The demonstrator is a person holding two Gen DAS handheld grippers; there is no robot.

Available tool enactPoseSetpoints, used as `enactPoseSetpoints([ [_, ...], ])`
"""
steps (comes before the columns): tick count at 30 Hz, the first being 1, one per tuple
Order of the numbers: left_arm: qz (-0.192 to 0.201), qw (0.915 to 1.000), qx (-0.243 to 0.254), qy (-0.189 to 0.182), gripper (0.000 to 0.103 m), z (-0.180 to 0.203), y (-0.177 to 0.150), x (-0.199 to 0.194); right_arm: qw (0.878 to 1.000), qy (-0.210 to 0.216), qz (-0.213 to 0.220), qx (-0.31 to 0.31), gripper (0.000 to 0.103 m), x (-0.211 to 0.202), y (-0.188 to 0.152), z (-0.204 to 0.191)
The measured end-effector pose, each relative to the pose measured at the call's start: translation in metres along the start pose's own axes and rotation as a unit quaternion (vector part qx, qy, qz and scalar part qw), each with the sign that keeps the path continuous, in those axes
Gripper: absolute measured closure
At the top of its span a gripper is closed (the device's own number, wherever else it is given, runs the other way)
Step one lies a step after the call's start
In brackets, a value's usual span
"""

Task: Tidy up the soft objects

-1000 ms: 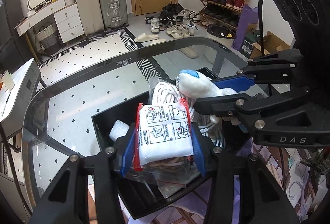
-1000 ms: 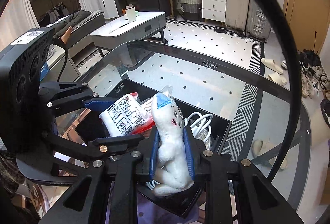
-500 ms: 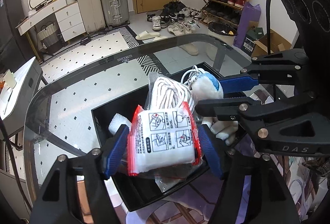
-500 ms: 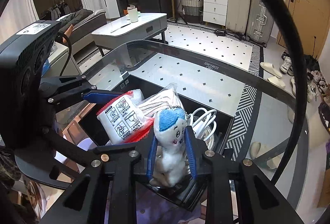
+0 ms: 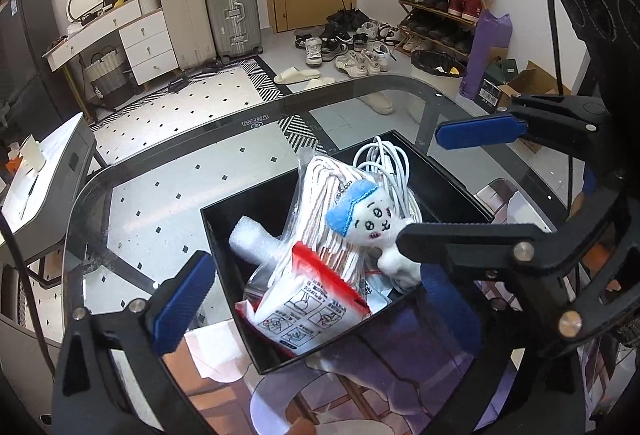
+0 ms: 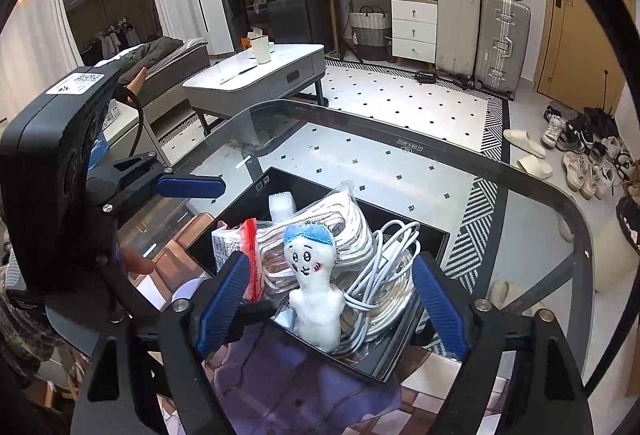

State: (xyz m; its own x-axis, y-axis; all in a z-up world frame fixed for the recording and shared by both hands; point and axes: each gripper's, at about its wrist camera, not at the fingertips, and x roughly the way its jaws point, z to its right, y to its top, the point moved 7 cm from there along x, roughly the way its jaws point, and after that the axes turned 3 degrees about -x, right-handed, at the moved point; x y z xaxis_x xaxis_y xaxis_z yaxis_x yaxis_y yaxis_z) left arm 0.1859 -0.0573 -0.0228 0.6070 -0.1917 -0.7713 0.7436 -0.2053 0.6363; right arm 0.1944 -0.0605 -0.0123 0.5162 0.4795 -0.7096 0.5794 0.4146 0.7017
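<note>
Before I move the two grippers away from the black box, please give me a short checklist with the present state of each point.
1. Left gripper released: ok. Its jaws have just been opening; the white packet lies between them, untouched.
2. Right gripper released: ok. Its jaws have just been opening; the plush doll stands between the pads, free.
3. Packet inside the black box: ok, leaning at the near wall.
4. Doll inside the box: ok, resting on the white cable.
5. Doll settled: cannot tell; it leans upright.
6. Nothing caught on the fingers: ok, as far as visible.
</note>
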Motion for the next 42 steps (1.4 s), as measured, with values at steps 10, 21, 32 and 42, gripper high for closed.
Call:
enactPoseSetpoints([
  [10,0.017,0.9998,-0.006,0.009,0.0,0.001,-0.01,-0.023,0.999,0.003,0.029,0.018,0.003,-0.026,-0.005,-0.003],
  [21,0.062,0.9975,-0.028,0.021,0.0,-0.005,-0.027,-0.054,0.998,-0.018,0.056,0.036,0.001,-0.049,-0.022,-0.001],
  [32,0.094,0.9934,-0.061,0.023,0.0,-0.019,-0.05,-0.06,0.994,-0.048,0.077,0.064,0.001,-0.057,-0.043,0.011],
  [42,0.109,0.9897,-0.088,0.027,0.0,-0.032,-0.065,-0.054,0.99,-0.067,0.098,0.082,0.001,-0.053,-0.061,0.026],
])
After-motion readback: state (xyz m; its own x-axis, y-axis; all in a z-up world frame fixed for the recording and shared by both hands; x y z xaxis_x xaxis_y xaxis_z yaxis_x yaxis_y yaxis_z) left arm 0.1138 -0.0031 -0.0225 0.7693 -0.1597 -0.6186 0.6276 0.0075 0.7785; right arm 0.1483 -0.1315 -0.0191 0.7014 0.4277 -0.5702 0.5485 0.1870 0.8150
